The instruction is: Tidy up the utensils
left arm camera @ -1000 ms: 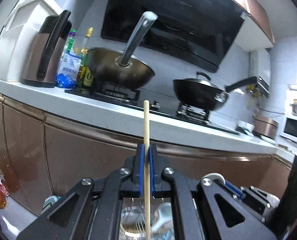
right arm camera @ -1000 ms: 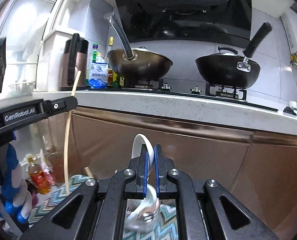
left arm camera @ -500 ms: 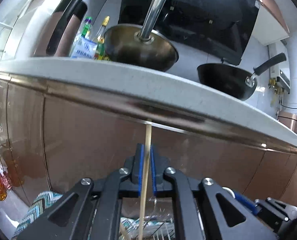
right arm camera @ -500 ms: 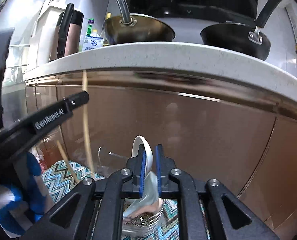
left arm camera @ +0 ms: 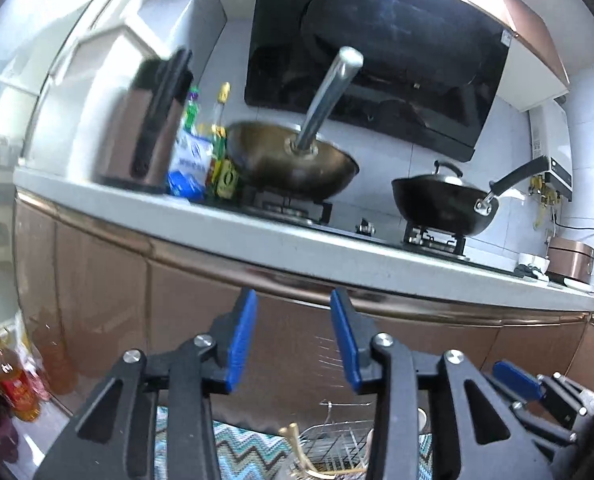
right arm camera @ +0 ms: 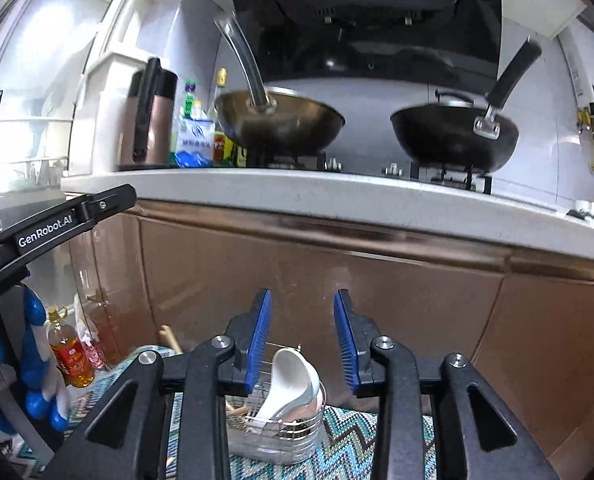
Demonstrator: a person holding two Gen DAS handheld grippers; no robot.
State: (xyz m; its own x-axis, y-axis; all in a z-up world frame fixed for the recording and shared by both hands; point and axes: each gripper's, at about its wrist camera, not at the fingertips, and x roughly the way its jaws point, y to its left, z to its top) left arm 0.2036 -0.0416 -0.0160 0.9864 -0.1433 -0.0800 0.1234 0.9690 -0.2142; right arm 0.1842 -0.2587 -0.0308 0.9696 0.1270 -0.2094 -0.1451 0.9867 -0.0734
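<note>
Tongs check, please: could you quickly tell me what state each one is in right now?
Left tongs: open, holding nothing.
Right tongs: open, holding nothing; the white spoon sits in the rack below.

Left gripper (left arm camera: 291,338) spread wide, empty.
Below: wire utensil rack (left arm camera: 337,440), chopstick tips (left arm camera: 293,434), zigzag mat (left arm camera: 241,452).

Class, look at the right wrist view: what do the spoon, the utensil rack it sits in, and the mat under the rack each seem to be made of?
Spoon: probably glazed ceramic, being white, glossy and thick-walled, though melamine is possible.
Utensil rack: metal wire, apparently chromed or stainless, judging by thin shiny silver bars.
Mat: seemingly woven fabric, matte with a teal-and-white zigzag pattern.
</note>
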